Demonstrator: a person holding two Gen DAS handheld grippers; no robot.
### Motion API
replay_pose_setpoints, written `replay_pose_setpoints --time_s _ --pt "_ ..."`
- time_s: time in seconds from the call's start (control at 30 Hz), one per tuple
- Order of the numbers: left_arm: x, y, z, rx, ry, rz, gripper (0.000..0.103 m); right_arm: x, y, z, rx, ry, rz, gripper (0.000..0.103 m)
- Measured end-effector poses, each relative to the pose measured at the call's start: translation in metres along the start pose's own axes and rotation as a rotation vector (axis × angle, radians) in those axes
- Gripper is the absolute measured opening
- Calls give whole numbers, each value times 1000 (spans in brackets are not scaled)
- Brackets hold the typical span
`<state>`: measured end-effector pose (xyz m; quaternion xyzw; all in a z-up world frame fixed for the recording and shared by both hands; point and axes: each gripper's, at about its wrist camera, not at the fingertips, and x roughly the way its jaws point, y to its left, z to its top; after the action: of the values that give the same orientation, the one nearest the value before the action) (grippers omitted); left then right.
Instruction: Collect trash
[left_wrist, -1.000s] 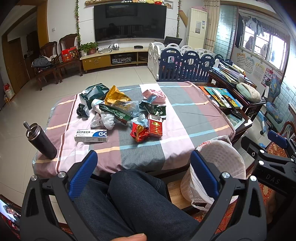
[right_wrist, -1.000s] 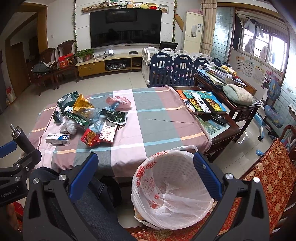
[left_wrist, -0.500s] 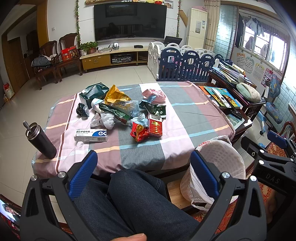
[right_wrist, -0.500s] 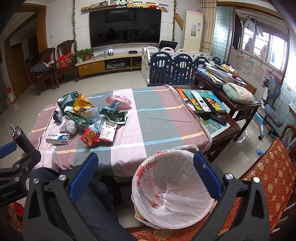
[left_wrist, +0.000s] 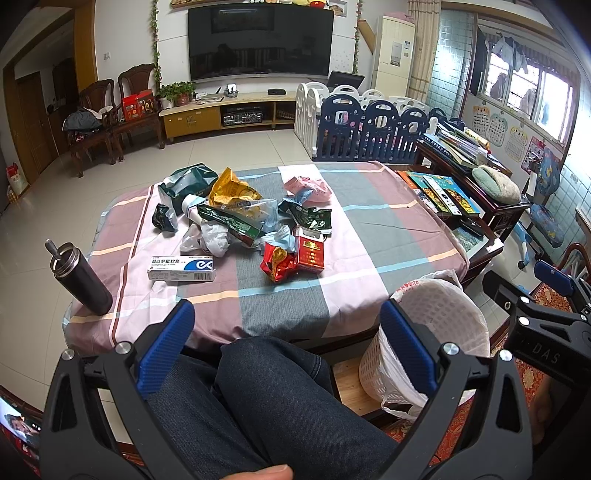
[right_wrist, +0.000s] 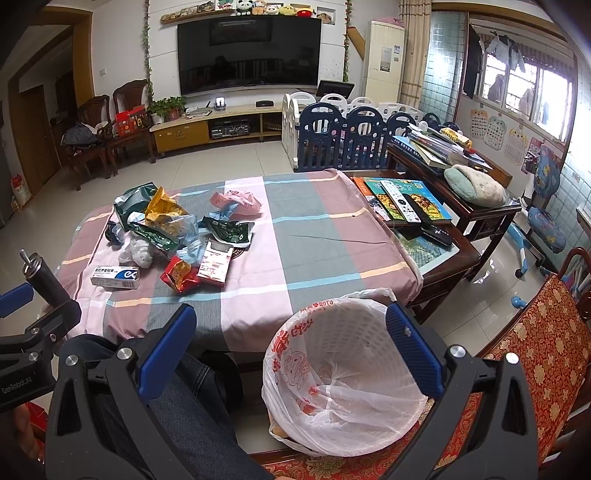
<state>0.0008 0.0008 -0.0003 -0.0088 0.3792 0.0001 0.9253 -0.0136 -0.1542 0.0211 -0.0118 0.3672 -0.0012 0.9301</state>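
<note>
Though wastebasket (right_wrist: 343, 373) lined, bottom hidden; left hand-held gripper (left_wrist: 288, 350) gapes.

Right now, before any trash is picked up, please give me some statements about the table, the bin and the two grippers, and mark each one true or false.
1. Both the left gripper and the right gripper are open and empty. True.
2. The white bin is already full of wrappers. False: its plastic liner holds no wrappers.
3. The medicine box lies on the tablecloth. True.
4. The dark bottle lies on its side. False: it stands upright.
</note>
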Motion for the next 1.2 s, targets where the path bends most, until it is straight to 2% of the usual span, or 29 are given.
replay_pose_setpoints --time_s 1.07,1.2 --pt "1 1 0 -3 4 -5 100 2 0 0 -1 0 -1 100" --pt "7 -13 -12 -21 21 -6 100 1 -4 2 -3 -11 -14 100"
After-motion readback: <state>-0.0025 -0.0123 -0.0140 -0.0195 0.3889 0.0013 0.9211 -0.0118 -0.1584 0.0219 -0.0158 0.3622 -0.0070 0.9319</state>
